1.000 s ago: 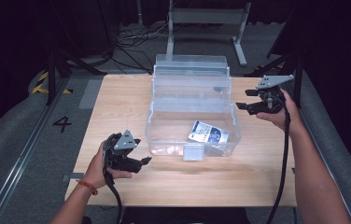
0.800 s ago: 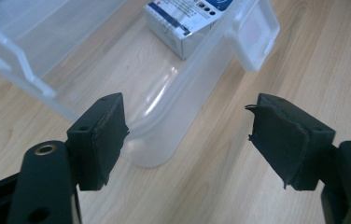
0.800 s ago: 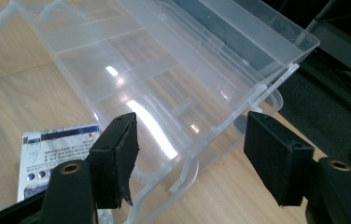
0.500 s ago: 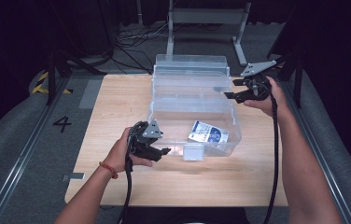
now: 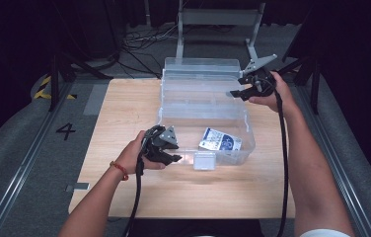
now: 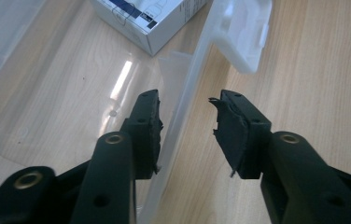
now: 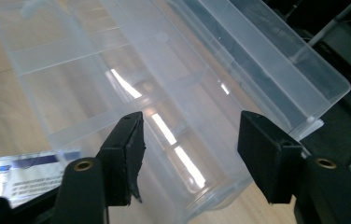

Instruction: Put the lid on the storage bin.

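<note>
The left claw [image 5: 166, 147] is straddling the front wall of the clear plastic storage bin [image 5: 173, 98] on the pale wooden counter [image 5: 124, 103], jaws spread, one inside and one outside. The right claw [image 5: 247, 88] is hovering spread at the bin's far right corner, beside its opened lid [image 7: 276, 56]. A small white-and-blue printed box [image 5: 220, 140] is lying inside. Judging by this, they are preparing to grip the bin; next, both jaw pairs need closing on its walls.

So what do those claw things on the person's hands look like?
Each claw is black plastic with two chunky jaws and brass-coloured rivets. The left claw and right claw each carry a grey three-cornered plate on top and trail a black cable back along the forearm. The arms are bare, and the left wrist wears a red band.
</note>
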### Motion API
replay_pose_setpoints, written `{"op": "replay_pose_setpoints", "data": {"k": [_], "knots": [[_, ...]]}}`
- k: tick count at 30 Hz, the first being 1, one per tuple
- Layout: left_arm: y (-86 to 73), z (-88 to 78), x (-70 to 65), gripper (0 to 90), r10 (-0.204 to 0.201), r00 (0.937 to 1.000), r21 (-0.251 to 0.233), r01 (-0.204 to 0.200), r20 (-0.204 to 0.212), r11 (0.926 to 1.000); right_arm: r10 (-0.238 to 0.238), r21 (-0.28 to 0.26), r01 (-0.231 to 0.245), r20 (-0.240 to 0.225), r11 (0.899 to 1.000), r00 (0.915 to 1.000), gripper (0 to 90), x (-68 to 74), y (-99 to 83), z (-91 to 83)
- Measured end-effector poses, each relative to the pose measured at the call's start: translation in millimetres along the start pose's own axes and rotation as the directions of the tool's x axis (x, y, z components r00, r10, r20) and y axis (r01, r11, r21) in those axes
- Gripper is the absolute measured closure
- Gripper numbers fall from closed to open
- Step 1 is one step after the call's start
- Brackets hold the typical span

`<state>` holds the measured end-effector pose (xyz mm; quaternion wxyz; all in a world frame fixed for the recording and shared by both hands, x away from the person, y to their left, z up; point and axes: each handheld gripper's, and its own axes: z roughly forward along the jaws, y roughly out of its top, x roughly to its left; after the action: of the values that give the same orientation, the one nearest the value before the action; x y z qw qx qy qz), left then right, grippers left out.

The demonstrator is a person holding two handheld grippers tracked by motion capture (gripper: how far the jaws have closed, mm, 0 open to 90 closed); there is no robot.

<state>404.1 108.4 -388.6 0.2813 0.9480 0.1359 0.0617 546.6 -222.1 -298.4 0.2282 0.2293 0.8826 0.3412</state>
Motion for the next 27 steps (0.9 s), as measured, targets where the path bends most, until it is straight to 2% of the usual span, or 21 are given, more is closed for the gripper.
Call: {"op": "replay_pose_setpoints", "data": {"k": [1, 3, 5, 7, 8, 10, 11, 14, 16, 18, 20, 21, 23, 24, 27], "knots": [[0.0, 0.0, 0.0, 62.8, 0.000, 1.0000, 0.000, 0.000, 0.000, 1.0000, 0.004, -0.002, -0.004, 0.007, 1.000, 1.0000, 42.4, -0.7, 2.1, 3.8], [0.5, 3.7, 3.5, 65.7, 0.005, 0.9998, 0.013, -0.005, 0.020, 0.9999, 0.024, 0.005, -0.024, -0.025, 1.000, 0.9994, 42.3, -3.5, 4.9, 10.6], [0.4, 4.5, 4.6, 67.1, 0.008, 0.9996, 0.019, -0.008, 0.026, 0.9998, 0.025, 0.011, -0.025, -0.030, 1.000, 0.9992, 42.3, -4.5, 6.5, 13.9], [1.0, 6.4, 6.6, 68.5, 0.017, 0.9993, 0.046, -0.018, 0.034, 0.9988, 0.025, 0.014, -0.025, -0.031, 1.000, 0.9992, 47.4, -7.1, 8.9, 19.7], [1.4, 6.7, 7.2, 70.8, 0.028, 0.9992, 0.056, -0.029, 0.030, 0.9980, 0.024, 0.015, -0.023, -0.043, 1.000, 0.9988, 48.2, -9.8, 10.8, 26.7], [2.0, 7.0, 8.1, 71.8, 0.040, 0.9988, 0.062, -0.042, 0.028, 0.9972, 0.038, 0.019, -0.037, -0.059, 0.999, 0.9975, 49.1, -11.2, 11.4, 29.4], [2.7, 7.2, 9.4, 75.6, 0.040, 0.9989, 0.069, -0.041, 0.024, 0.9968, 0.036, 0.035, -0.034, -0.071, 0.999, 0.9968, 49.3, -12.9, 13.1, 36.1], [3.4, 7.8, 10.4, 77.6, 0.034, 0.9992, 0.079, -0.036, 0.023, 0.9962, 0.037, 0.058, -0.032, -0.084, 0.998, 0.9957, 52.0, -14.4, 15.2, 41.7], [4.6, 8.6, 12.4, 78.8, 0.042, 0.9984, 0.092, -0.046, 0.036, 0.9948, -0.014, 0.093, 0.020, -0.069, 0.995, 0.9975, 58.8, -13.3, 18.5, 49.3], [4.5, 9.0, 12.5, 78.8, 0.039, 0.9986, 0.090, -0.042, 0.036, 0.9950, -0.030, 0.108, 0.038, -0.076, 0.993, 0.9966, 58.9, -13.1, 19.0, 51.9], [3.5, 9.6, 12.6, 78.5, 0.033, 0.9988, 0.083, -0.036, 0.037, 0.9959, -0.030, 0.130, 0.042, -0.094, 0.991, 0.9951, 59.4, -14.5, 18.9, 56.7], [2.5, 10.6, 12.4, 78.4, 0.025, 0.9990, 0.089, -0.028, 0.037, 0.9956, -0.013, 0.117, 0.027, -0.119, 0.993, 0.9929, 62.6, -16.3, 18.9, 57.4], [1.5, 11.5, 11.4, 77.7, 0.035, 0.9991, 0.093, -0.037, 0.025, 0.9950, 0.006, 0.100, 0.012, -0.177, 0.995, 0.9841, 71.2, -19.1, 20.4, 57.8], [1.0, 11.5, 11.1, 77.5, 0.042, 0.9989, 0.088, -0.044, 0.020, 0.9952, -0.002, 0.103, 0.021, -0.177, 0.994, 0.9842, 72.2, -18.4, 21.4, 58.2], [-2.2, 11.6, 9.6, 77.0, 0.029, 0.9995, 0.060, -0.030, 0.011, 0.9978, -0.044, 0.117, 0.064, -0.167, 0.991, 0.9849, 75.0, -13.8, 24.7, 58.8]]}}
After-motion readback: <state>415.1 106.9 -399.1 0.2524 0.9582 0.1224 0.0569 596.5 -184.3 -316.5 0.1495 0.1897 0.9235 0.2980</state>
